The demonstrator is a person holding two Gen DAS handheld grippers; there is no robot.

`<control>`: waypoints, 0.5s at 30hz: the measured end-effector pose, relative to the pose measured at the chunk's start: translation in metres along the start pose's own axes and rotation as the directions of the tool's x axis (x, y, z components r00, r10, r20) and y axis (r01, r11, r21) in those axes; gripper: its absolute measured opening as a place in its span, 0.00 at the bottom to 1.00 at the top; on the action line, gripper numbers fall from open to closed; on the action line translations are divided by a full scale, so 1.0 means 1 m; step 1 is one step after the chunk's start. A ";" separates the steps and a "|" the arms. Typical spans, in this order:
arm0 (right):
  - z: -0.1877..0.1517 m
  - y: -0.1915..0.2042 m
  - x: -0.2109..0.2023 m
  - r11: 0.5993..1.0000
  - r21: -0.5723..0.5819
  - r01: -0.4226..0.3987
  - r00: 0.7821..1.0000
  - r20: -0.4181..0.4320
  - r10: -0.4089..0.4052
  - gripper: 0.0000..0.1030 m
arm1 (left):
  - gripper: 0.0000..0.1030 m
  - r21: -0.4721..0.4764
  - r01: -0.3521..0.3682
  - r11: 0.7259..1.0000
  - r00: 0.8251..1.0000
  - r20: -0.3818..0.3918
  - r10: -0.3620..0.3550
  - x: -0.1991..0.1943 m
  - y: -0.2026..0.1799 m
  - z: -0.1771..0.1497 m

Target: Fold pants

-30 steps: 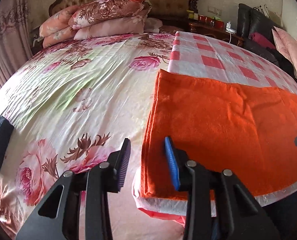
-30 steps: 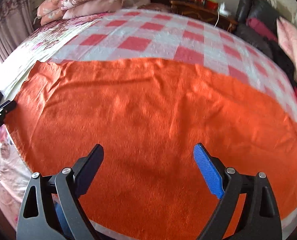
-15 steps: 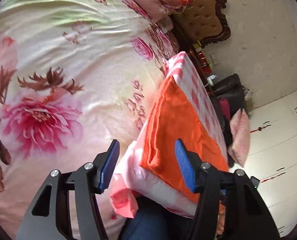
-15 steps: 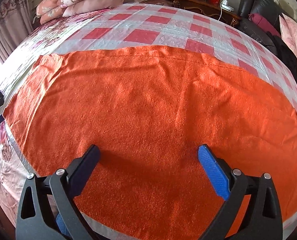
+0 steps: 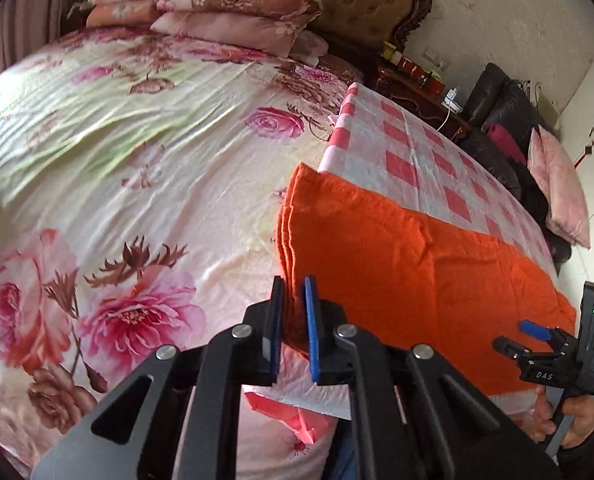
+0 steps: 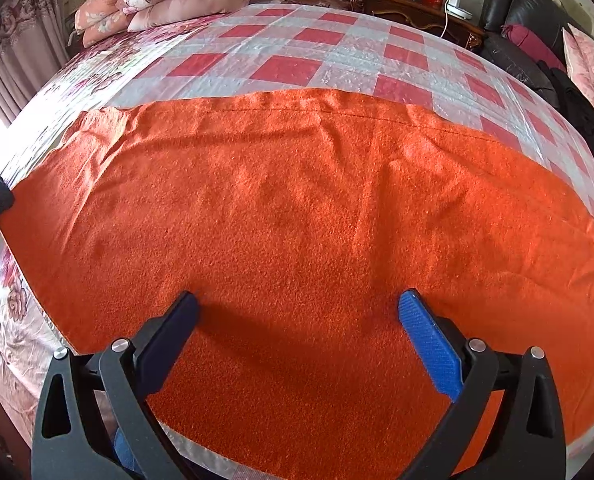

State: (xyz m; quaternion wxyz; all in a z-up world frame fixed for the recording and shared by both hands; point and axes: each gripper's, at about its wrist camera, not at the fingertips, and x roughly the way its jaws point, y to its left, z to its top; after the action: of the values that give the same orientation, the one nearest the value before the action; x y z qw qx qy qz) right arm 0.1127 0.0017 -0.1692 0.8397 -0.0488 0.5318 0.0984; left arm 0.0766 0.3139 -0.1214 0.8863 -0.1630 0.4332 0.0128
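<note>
Floral bed (image 5: 137, 184), checked cloth (image 6: 297, 68); left hand-held gripper (image 5: 294, 300) closing on orange pants (image 6: 317, 220), right hand-held gripper (image 6: 297, 316) wide open.

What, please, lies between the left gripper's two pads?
The near corner of the orange pants, with the left gripper closing on its layered edge; the left wrist view shows it.

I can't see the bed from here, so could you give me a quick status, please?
Left gripper closing on the orange pants edge. Right gripper open above them. Pants flat on checked sheet; nothing in the way.

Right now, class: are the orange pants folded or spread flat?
Folded: the orange pants show stacked layered edges at the left end.
</note>
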 end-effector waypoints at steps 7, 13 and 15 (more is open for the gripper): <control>0.008 -0.042 -0.020 0.947 0.185 -0.262 0.963 -0.015 0.269 0.95 | 0.09 0.385 -0.329 0.862 0.942 0.190 0.275 -0.031 -0.138 0.006; 0.006 -0.110 -0.032 0.766 0.405 -0.499 0.851 0.060 0.522 0.95 | 0.09 0.712 -0.379 0.591 0.924 0.323 0.205 -0.012 -0.293 -0.061; 0.003 -0.126 -0.032 0.720 0.435 -0.541 0.820 0.085 0.565 0.95 | 0.09 0.766 -0.345 0.542 0.937 0.312 0.156 -0.001 -0.325 -0.095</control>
State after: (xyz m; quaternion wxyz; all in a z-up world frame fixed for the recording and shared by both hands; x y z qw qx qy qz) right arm 0.1293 -0.1247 -0.1415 0.7458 0.3005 0.5521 0.2205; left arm 0.0571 -0.0220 -0.0843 0.8904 0.3258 0.3152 -0.0421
